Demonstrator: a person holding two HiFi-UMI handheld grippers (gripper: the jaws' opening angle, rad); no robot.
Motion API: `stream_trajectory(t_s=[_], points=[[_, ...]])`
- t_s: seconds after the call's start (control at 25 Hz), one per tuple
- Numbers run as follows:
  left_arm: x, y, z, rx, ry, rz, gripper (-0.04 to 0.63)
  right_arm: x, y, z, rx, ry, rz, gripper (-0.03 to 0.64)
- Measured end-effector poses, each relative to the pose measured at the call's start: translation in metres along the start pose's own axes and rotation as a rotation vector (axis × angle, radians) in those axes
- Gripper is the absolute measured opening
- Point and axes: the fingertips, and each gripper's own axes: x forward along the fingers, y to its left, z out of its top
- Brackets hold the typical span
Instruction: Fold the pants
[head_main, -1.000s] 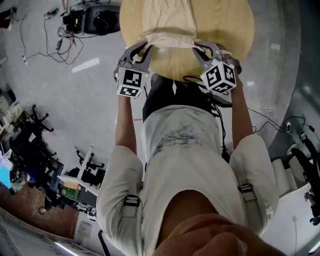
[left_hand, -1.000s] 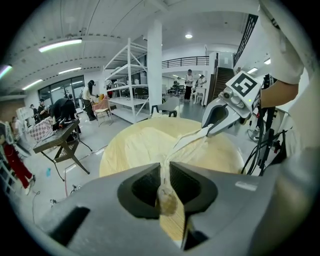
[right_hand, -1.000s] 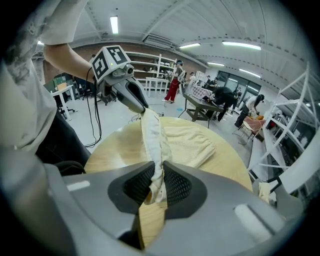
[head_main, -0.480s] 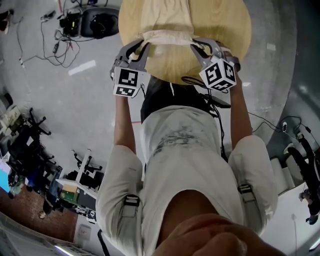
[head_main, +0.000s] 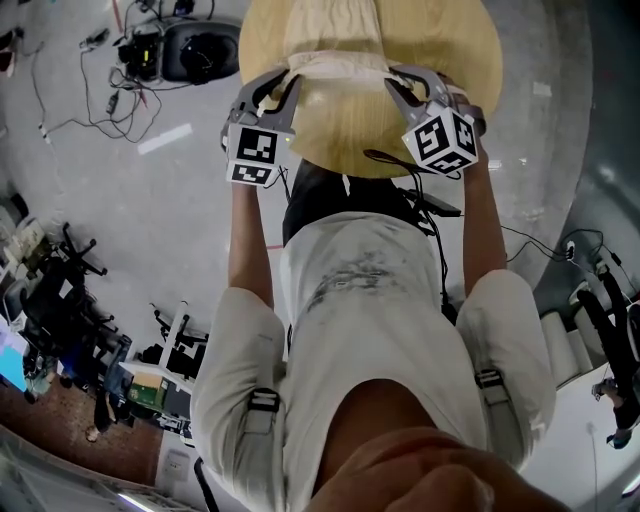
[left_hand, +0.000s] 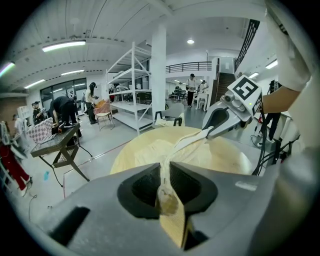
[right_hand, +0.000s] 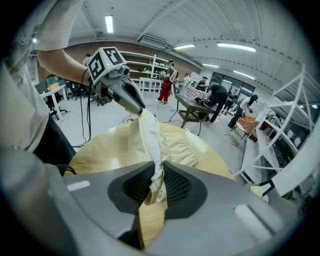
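Observation:
Cream pants lie on a round wooden table, their near edge lifted and stretched between my two grippers. My left gripper is shut on the left corner of that edge; in the left gripper view the cloth is pinched between the black pads. My right gripper is shut on the right corner, and the fabric is squeezed between its pads. Each gripper view shows the other gripper across the taut edge: the right gripper and the left gripper. The rest of the pants lies crumpled farther out on the table.
The table's near rim is close to the person's body. Cables and a black device lie on the floor at left. White shelving, a small folding table and several people stand in the room beyond.
Both grippers have moved together away from the body, farther over the table, carrying the pants' near edge with them. Both stay shut on the cloth.

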Motion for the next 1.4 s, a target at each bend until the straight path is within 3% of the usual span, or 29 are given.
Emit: stream_trajectory(t_s=[0.52,1.4], points=[[0.036,0.042,0.021,-0.017,-0.003,-0.011,0.071,0.029,-0.056,0.008,0.012,0.026,-0.014,0.063],[0.089,0.084,0.024,-0.056,0.024,-0.013,0.078,0.076,-0.101,-0.003,0.055,0.079,-0.023,0.075]])
